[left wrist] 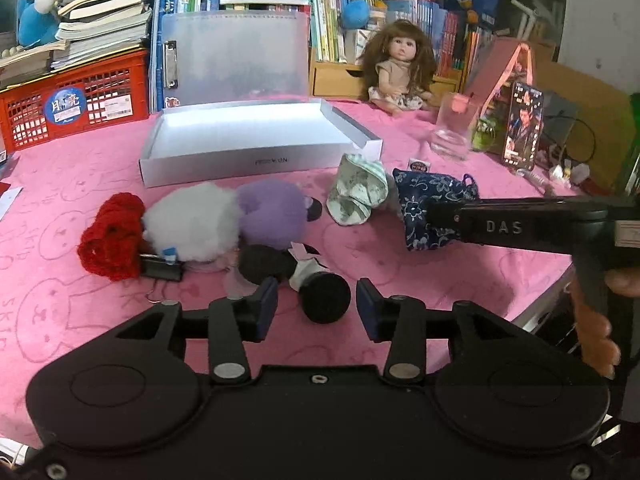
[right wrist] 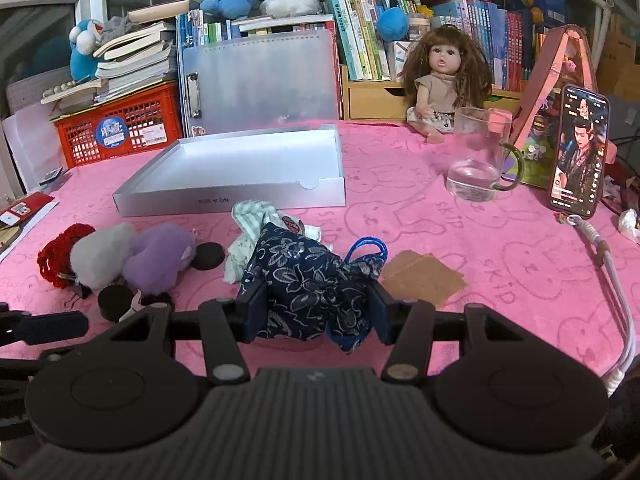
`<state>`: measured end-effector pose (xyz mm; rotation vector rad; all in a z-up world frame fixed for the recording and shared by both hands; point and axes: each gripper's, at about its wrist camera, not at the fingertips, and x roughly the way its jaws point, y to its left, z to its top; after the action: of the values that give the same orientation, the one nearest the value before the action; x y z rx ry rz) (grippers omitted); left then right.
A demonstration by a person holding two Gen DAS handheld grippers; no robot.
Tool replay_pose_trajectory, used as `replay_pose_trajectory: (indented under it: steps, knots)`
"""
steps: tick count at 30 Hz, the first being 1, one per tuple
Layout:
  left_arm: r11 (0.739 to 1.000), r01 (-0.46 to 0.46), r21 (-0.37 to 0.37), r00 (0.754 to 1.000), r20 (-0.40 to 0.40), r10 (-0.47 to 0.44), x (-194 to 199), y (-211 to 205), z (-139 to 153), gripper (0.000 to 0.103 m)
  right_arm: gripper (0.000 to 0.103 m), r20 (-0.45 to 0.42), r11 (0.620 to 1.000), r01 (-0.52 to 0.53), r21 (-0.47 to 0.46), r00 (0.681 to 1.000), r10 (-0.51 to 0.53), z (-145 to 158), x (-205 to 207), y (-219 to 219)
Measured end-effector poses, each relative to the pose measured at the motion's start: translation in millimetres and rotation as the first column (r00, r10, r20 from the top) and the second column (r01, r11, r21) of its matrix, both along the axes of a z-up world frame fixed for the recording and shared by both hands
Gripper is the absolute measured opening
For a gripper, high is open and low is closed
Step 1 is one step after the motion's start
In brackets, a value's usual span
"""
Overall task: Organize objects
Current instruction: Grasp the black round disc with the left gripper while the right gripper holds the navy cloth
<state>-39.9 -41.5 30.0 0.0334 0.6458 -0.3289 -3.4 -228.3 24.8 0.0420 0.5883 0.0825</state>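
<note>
Pink cloth (right wrist: 400,208): right tool (right wrist: 316,312) (angled down) clamps blue pouch (right wrist: 304,280).

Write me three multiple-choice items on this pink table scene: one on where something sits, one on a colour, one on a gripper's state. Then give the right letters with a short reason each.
1. Where does the doll sit?
A. inside the white box
B. behind the glass mug, against the books
C. on the red crate

2. What colour is the floral pouch?
A. dark blue with white flowers
B. yellow
C. plain red

3. What is the right gripper doing?
A. standing open over bare cloth
B. closed on the floral pouch
C. holding the phone

Answers: 1 B, the doll sits past the glass mug with book spines behind it. 2 A, the fabric is navy with a pale flower print. 3 B, both pads press into the pouch's sides.
</note>
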Motion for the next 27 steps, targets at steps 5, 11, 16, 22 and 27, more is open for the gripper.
replay_pose_trajectory:
  steps: [5, 11, 16, 22, 27]
  knots:
    - [0.999, 0.012, 0.030, 1.000, 0.005, -0.012, 4.6, -14.0, -7.9, 0.046, 0.057, -0.009, 0.999, -0.025, -0.036, 1.000, 0.025, -5.3, -6.4, 3.0]
    - [0.995, -0.005, 0.101, 0.999, 0.033, 0.002, 7.8, -30.9, -18.9, 0.049, 0.057, -0.032, 0.995, -0.054, -0.079, 0.998, 0.051, -13.0, -7.2, 9.3]
    - [0.991, -0.018, 0.135, 0.999, 0.033, 0.013, 10.0, -33.7, -26.0, 0.040, 0.058, -0.038, 0.996, -0.057, -0.069, 0.998, 0.054, -14.9, -5.5, 6.9]
    - [0.992, -0.048, 0.121, 0.999, 0.026, 0.045, 11.9, -26.2, -25.8, 0.032, 0.057, -0.040, 0.996, -0.055, -0.063, 0.998, 0.053, -15.7, -4.0, 6.5]
    - [0.991, -0.047, 0.124, 0.998, 0.057, 0.040, 6.2, -22.7, -16.6, 0.032, 0.057, -0.036, 0.997, -0.058, -0.049, 0.998, 0.056, -13.9, -3.8, 7.9]
